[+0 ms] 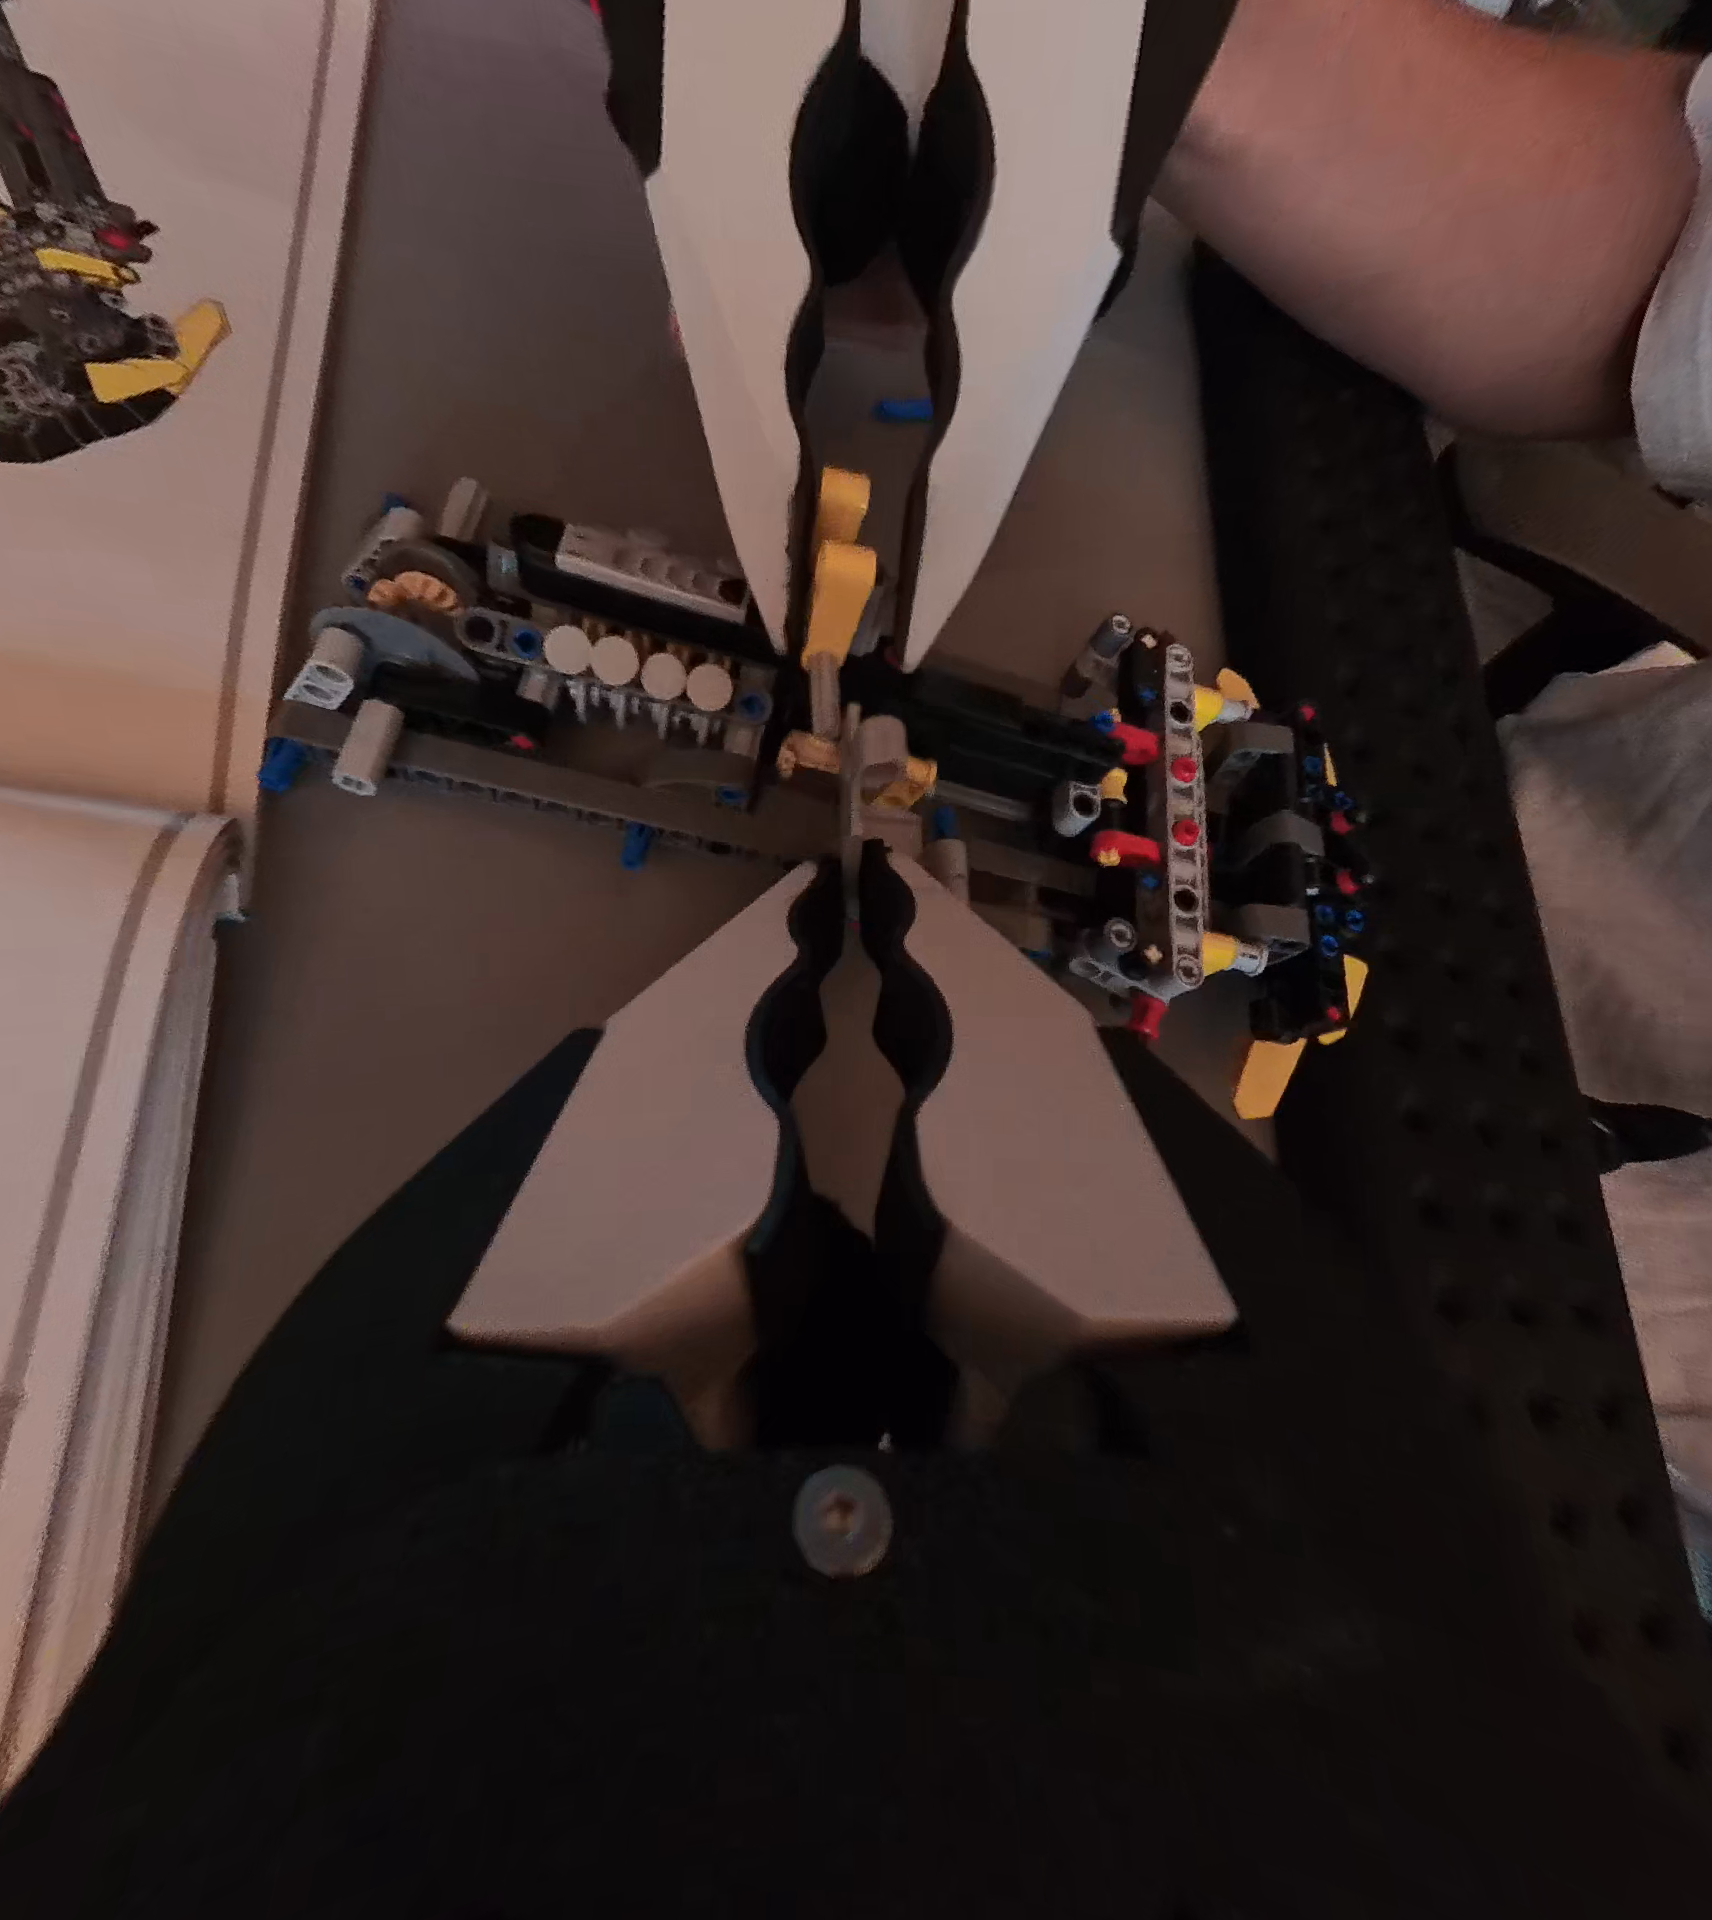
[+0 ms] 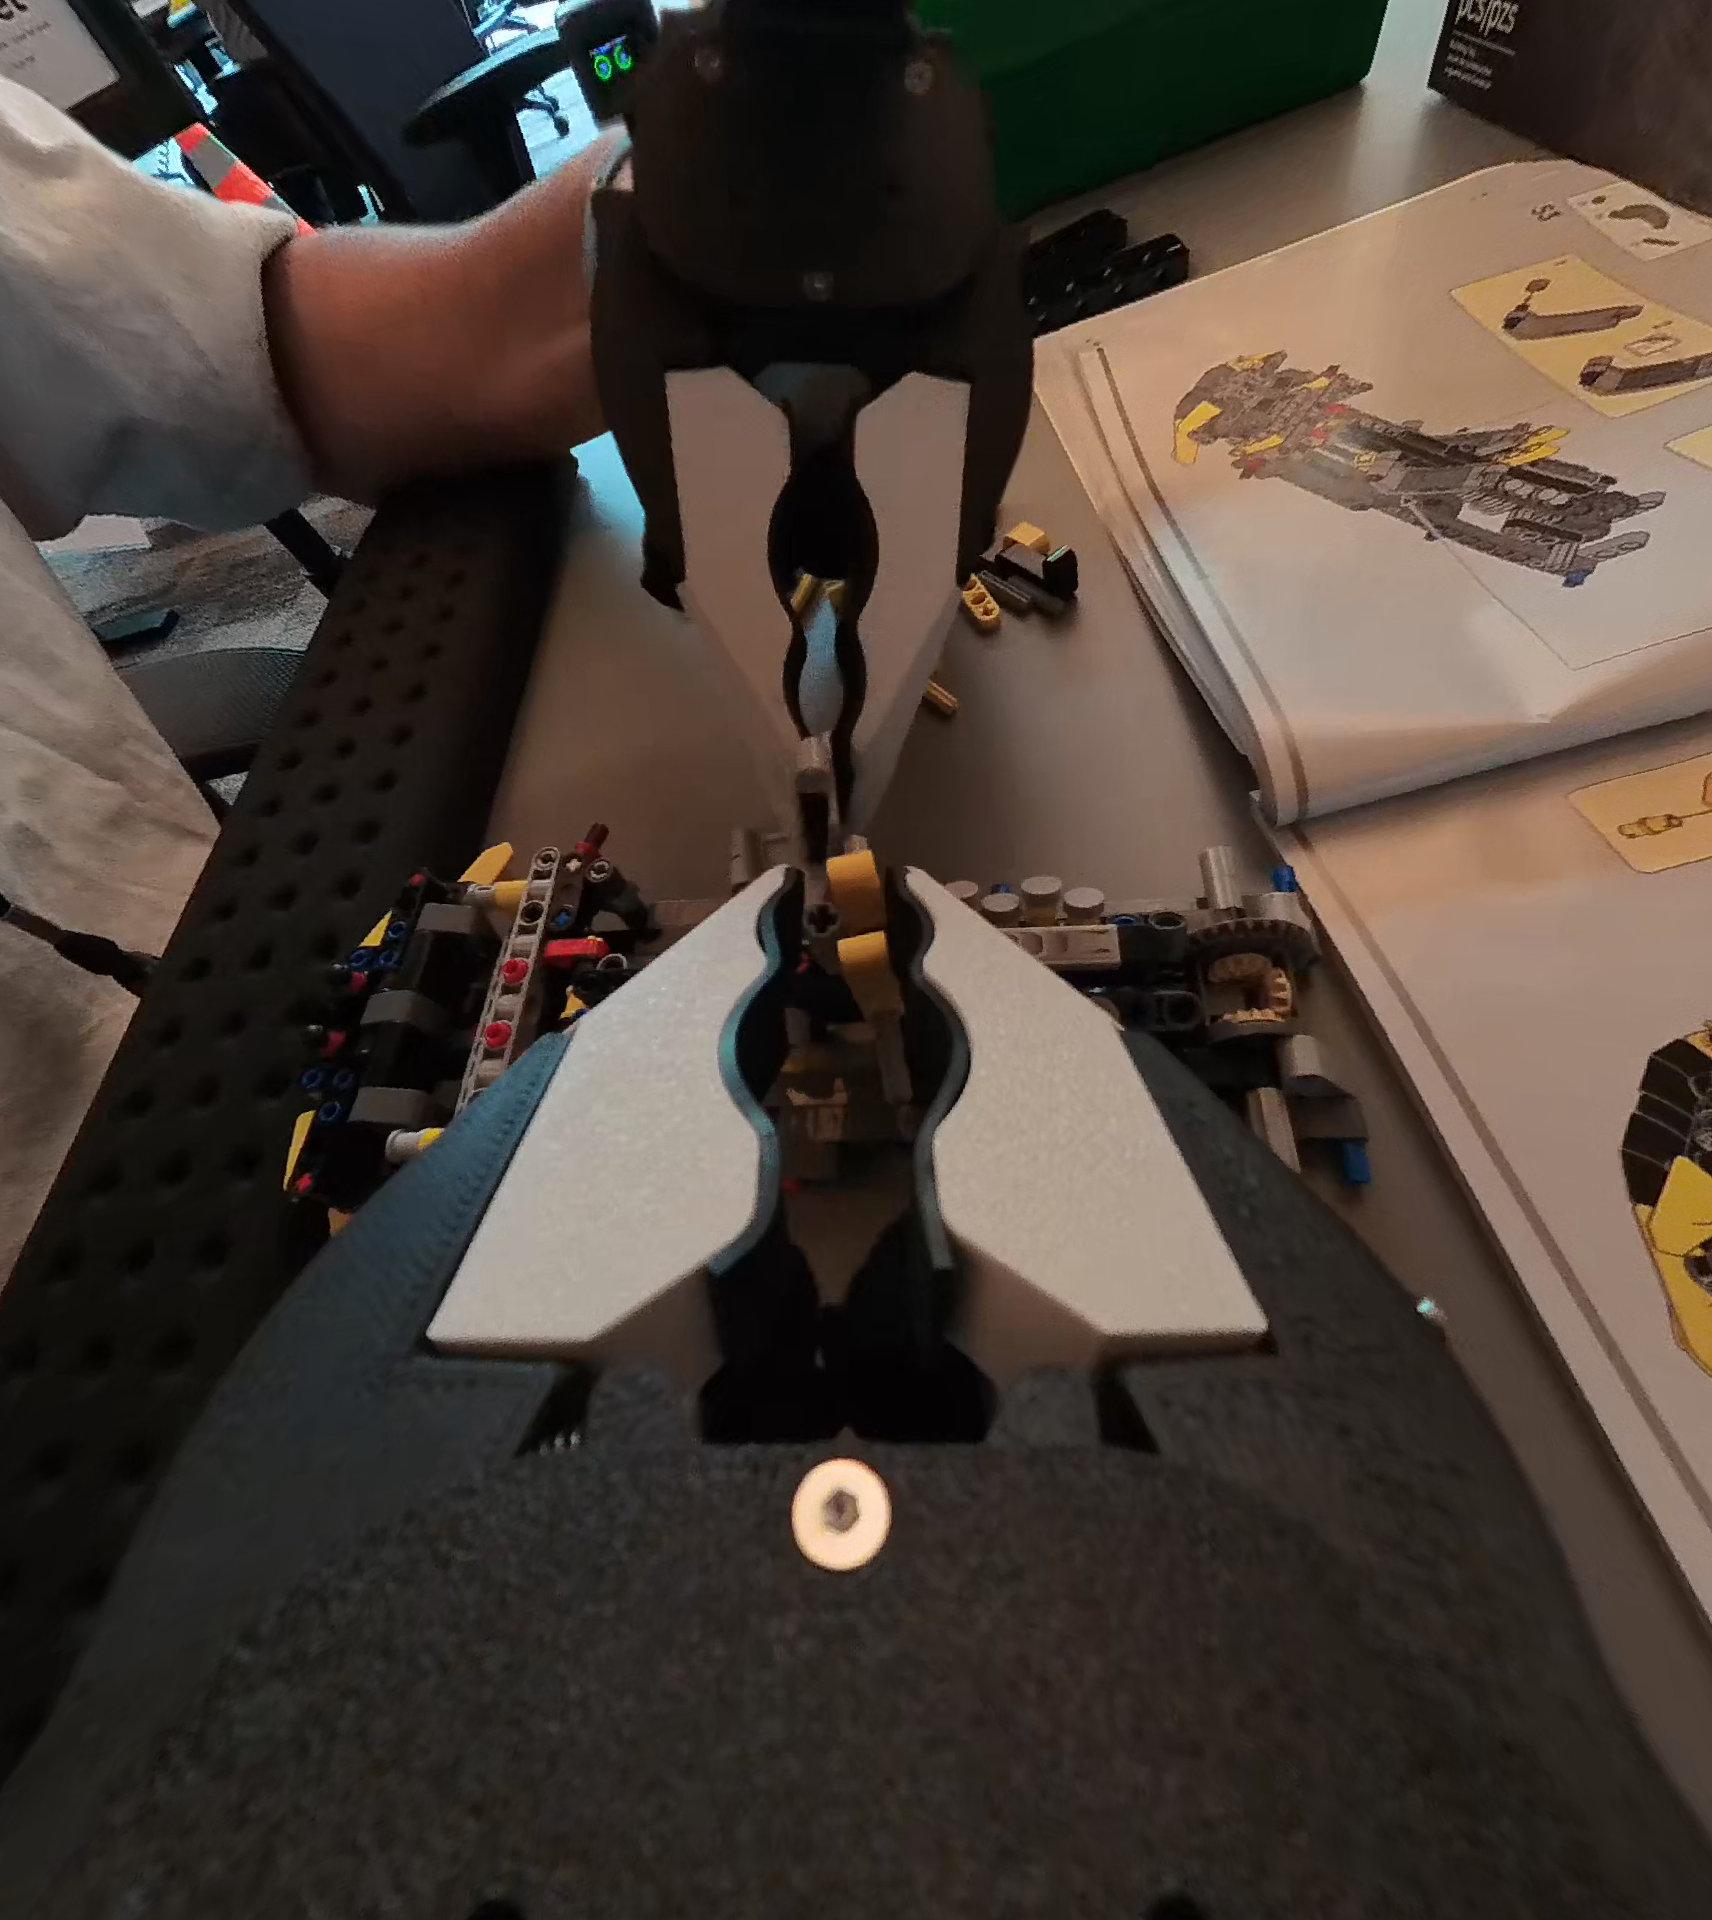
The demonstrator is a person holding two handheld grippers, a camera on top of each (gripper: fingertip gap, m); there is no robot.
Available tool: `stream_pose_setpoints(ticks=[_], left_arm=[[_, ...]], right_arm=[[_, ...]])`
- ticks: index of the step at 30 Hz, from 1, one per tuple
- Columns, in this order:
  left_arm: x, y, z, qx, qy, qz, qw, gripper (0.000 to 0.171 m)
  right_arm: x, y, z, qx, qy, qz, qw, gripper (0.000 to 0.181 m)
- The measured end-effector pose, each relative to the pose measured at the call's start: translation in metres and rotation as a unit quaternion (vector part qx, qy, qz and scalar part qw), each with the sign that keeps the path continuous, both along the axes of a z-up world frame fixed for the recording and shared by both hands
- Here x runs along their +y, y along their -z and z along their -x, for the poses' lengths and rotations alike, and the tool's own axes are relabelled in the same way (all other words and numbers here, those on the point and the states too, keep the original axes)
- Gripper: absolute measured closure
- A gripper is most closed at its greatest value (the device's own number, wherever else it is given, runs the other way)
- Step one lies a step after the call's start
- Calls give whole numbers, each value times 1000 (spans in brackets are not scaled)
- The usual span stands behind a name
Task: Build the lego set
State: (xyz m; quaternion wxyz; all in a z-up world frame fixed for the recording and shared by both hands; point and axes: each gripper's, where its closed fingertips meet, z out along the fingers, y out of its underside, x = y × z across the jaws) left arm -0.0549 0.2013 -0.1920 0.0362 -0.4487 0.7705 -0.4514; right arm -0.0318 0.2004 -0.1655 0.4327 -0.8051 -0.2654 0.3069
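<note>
A long black, grey and yellow Technic chassis (image 1: 623, 717) lies on the table; it also shows in the right wrist view (image 2: 1143, 935). My left gripper (image 1: 852, 868) is shut on a small tan-grey connector piece (image 1: 873, 764) at the chassis middle. My right gripper (image 2: 847, 883) is shut on a yellow connector piece (image 2: 854, 883) and meets the left one tip to tip over the same spot. The left gripper (image 2: 821, 821) shows opposite in the right wrist view with the grey piece (image 2: 814, 774). The right gripper (image 1: 841, 649) shows opposite in the left wrist view with the yellow piece (image 1: 841, 592).
An open instruction booklet (image 2: 1454, 540) lies beside the chassis, also in the left wrist view (image 1: 52, 675). A black perforated strip (image 2: 260, 831) runs along the table edge. Loose yellow and black pieces (image 2: 1023, 571), black beams (image 2: 1101, 260) and a green bin (image 2: 1143, 83) lie beyond. A person's forearm (image 1: 1434, 229) is near.
</note>
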Motion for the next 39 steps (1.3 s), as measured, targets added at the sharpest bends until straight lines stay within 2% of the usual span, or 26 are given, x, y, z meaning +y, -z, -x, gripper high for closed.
stream_pose_setpoints(ticks=[4, 10, 28, 31, 39], left_arm=[[1, 6, -1, 26, 13, -25, 999, 171], [-3, 10, -5, 61, 6, -17, 998, 171], [0, 9, -7, 53, -12, 8, 998, 171], [-1, 3, -8, 50, -13, 23, 998, 171], [2, 8, -5, 47, -3, -12, 999, 171]], right_arm=[[1, 0, 1, -5, 1, -1, 1000, 166], [1, 0, 2, -12, 0, -2, 1000, 166], [0, 0, 1, -6, 1, -2, 1000, 167], [1, 0, 2, -5, 2, -3, 1000, 166], [1, 0, 2, -9, 1, -6, 1000, 166]])
